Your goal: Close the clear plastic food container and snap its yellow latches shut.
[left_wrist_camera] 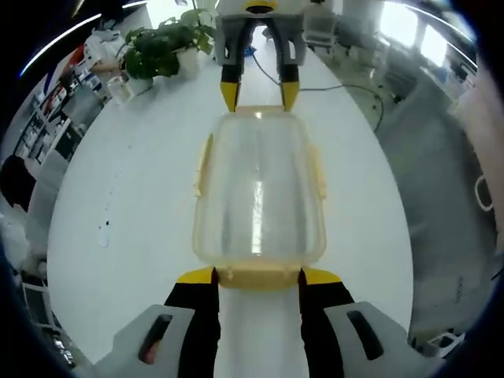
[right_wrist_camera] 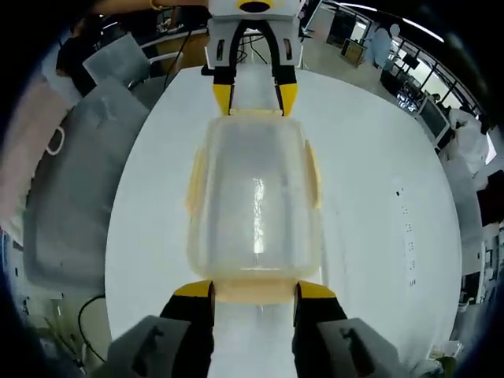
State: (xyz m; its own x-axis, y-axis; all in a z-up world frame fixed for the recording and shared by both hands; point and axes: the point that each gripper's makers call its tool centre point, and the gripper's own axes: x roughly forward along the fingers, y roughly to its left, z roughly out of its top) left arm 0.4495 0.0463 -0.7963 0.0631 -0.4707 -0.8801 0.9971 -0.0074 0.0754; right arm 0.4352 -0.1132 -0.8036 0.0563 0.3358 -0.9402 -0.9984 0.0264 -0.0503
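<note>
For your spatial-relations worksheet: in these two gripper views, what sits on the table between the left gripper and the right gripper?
The clear food container with yellow latches lies between the left gripper and the right gripper on the white table; both views show it.

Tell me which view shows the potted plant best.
The left gripper view: the potted plant stands in plain sight on the white table, beyond the container. The right gripper view catches just a few leaves at its edge.
</note>
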